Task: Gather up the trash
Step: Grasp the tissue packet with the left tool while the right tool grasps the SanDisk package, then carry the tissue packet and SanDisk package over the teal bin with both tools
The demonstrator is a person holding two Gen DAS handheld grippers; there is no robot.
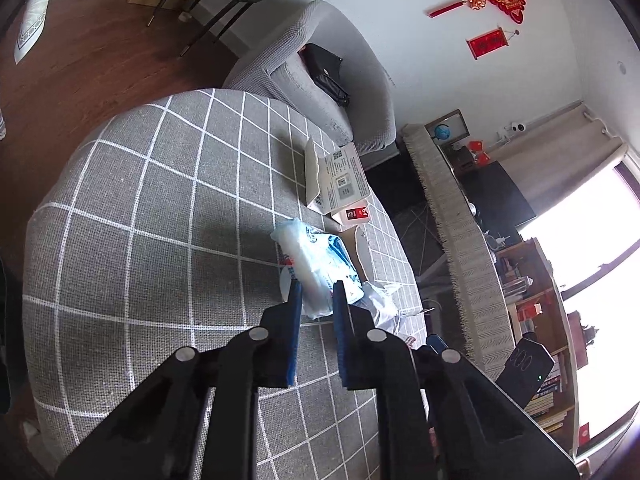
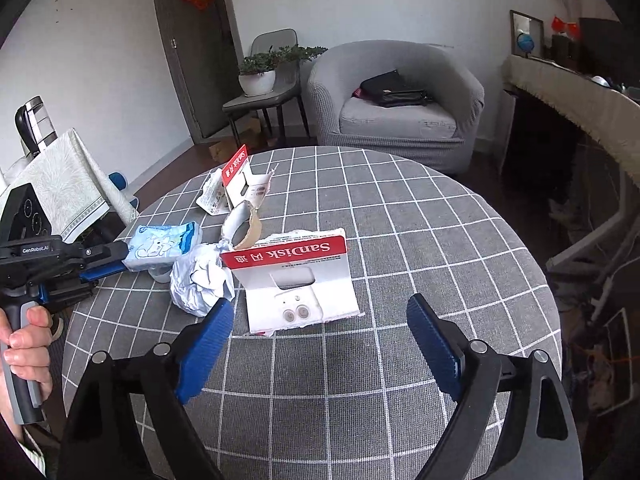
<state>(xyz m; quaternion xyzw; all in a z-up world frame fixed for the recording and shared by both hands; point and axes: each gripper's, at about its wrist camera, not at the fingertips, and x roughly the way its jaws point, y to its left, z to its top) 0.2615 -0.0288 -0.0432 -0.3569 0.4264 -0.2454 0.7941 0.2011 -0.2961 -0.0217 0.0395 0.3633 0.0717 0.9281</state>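
My left gripper [image 1: 316, 292] is shut on a blue-and-white tissue pack [image 1: 316, 264], also seen in the right wrist view [image 2: 164, 246], at the left edge of the round table [image 2: 400, 240]. My left gripper shows there too [image 2: 120, 262]. My right gripper [image 2: 320, 316] is open and empty, just short of a torn red-and-white SanDisk card [image 2: 300, 280]. A crumpled white paper [image 2: 200, 280] lies beside the card. A torn cardboard ring [image 2: 244, 228] and a second torn SanDisk package [image 2: 236, 184] lie farther back.
The table has a grey checked cloth. A grey armchair [image 2: 400, 108] with a black bag [image 2: 392, 88] stands behind it. A chair with a potted plant [image 2: 260, 72] is at the back left. A fringed sideboard [image 2: 580, 96] runs along the right.
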